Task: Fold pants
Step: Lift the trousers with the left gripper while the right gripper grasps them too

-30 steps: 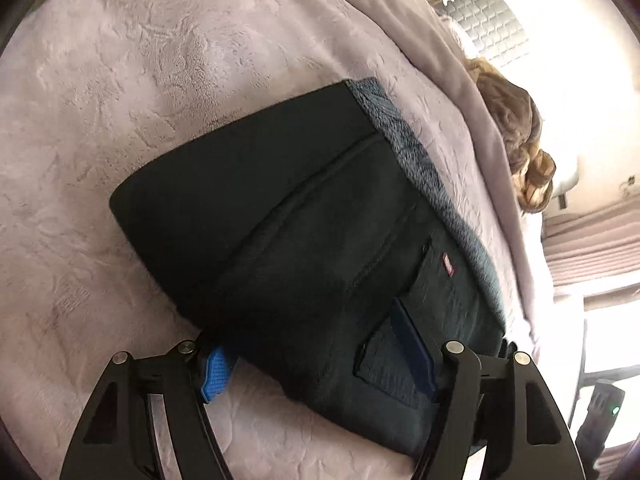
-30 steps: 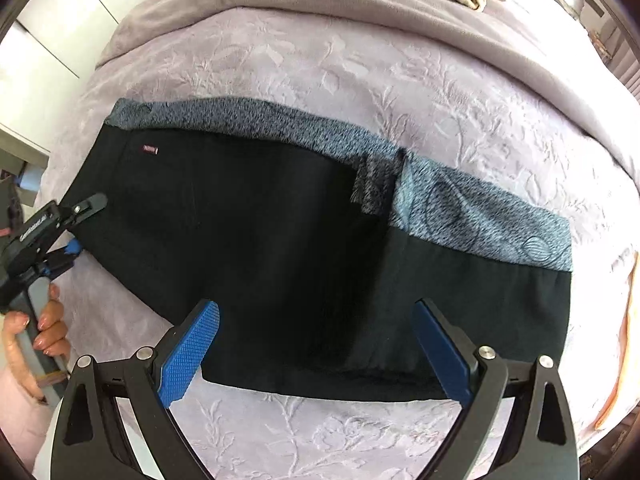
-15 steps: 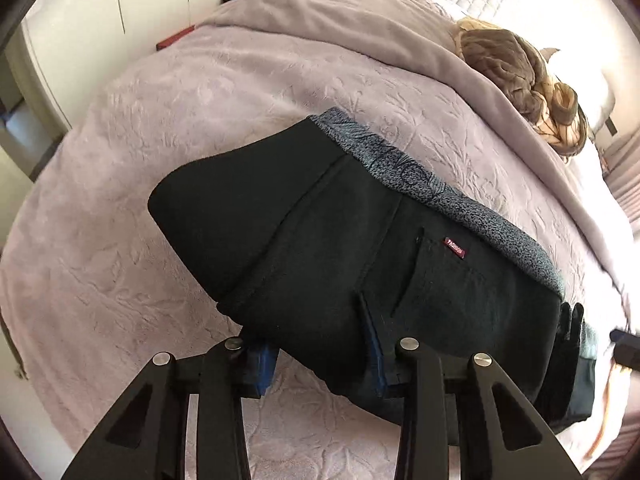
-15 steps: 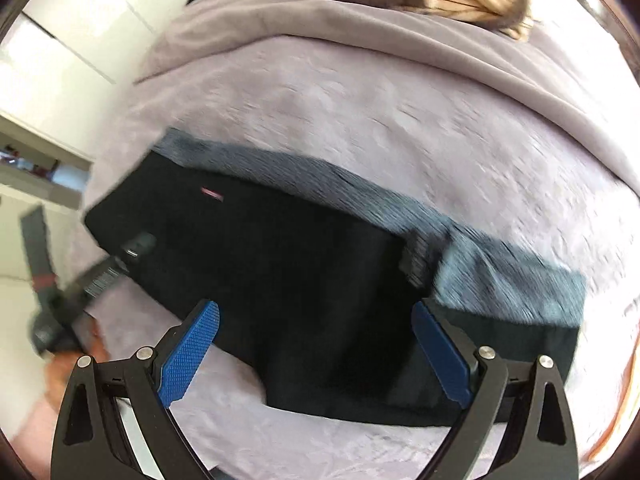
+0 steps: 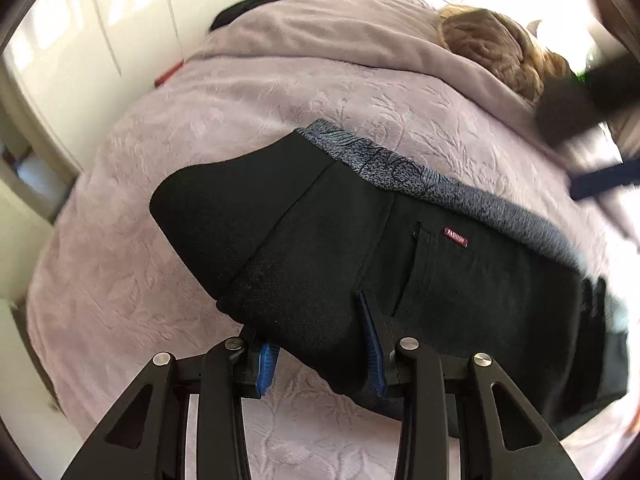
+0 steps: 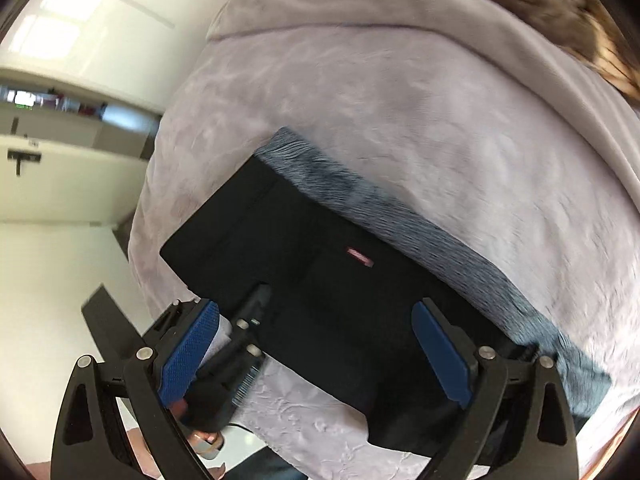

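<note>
pants: black pants [image 5: 328, 240], folded into a long band, lying flat on the bed; grey speckled waistband [image 5: 400, 168] along the far edge, small red label [image 5: 456, 237] beside a pocket slit; in the right wrist view the pants [image 6: 320, 280] run from 10 o'clock to 4 o'clock, label [image 6: 360, 258] blurred
left gripper: left gripper [image 5: 320, 344] at 6 o'clock of its own view, blue pads closed on the near folded edge of the pants, fabric bunched between the two fingers; one pad [image 5: 370, 344] pressed into the cloth, the other [image 5: 264, 368] partly under it
right gripper: right gripper [image 6: 316, 356] wide open, blue pads [image 6: 188, 352] well apart, holding nothing, hovering above the near edge of the pants
right gripper seen from left: dark blurred shape at 2 o'clock [image 5: 580, 112], detail cannot tell
left gripper seen from right: black frame [image 6: 248, 336] at 7 o'clock on the pants edge
bed: lilac embossed bedspread [image 5: 120, 280] under the pants
blanket: plain lilac blanket [image 5: 320, 36] at 12 o'clock across the bed
brown item: brown knitted item [image 5: 492, 52] at 1 o'clock, touching the blanket
wardrobe: white wardrobe doors [image 5: 80, 40] at 10 o'clock
</note>
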A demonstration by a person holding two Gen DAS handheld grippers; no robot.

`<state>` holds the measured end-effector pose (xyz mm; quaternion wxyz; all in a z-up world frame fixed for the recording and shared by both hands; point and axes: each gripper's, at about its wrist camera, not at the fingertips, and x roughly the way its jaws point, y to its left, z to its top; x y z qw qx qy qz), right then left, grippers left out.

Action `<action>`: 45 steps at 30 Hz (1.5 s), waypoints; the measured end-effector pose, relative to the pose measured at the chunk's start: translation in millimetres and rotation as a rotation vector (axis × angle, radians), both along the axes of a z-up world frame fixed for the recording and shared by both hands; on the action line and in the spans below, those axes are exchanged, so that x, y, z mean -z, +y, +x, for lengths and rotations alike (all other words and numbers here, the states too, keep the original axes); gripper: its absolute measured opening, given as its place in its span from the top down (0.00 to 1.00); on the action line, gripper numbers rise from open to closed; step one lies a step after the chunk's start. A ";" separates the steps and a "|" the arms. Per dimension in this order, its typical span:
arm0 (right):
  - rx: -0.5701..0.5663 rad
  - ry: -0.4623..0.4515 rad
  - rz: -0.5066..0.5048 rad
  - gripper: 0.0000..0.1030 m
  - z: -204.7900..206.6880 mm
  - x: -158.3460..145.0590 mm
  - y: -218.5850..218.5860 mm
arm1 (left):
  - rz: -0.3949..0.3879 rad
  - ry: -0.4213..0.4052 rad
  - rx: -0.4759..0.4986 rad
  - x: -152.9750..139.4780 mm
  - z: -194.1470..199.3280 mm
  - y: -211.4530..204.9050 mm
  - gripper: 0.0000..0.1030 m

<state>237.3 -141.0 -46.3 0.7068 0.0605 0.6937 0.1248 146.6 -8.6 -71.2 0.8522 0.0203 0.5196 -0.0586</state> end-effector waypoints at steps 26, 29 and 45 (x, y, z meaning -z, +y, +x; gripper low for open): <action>-0.222 0.170 0.039 0.87 30.7 24.3 91.5 | 0.199 -0.195 0.163 -30.3 -35.1 -46.3 0.63; -0.148 0.101 0.158 0.87 14.5 -5.8 53.6 | 0.185 -0.240 0.202 -53.8 -44.3 -60.2 0.63; 0.313 -0.278 0.646 0.87 -168.6 -98.4 -202.7 | 0.168 -0.408 0.641 -136.8 -155.5 -232.1 0.63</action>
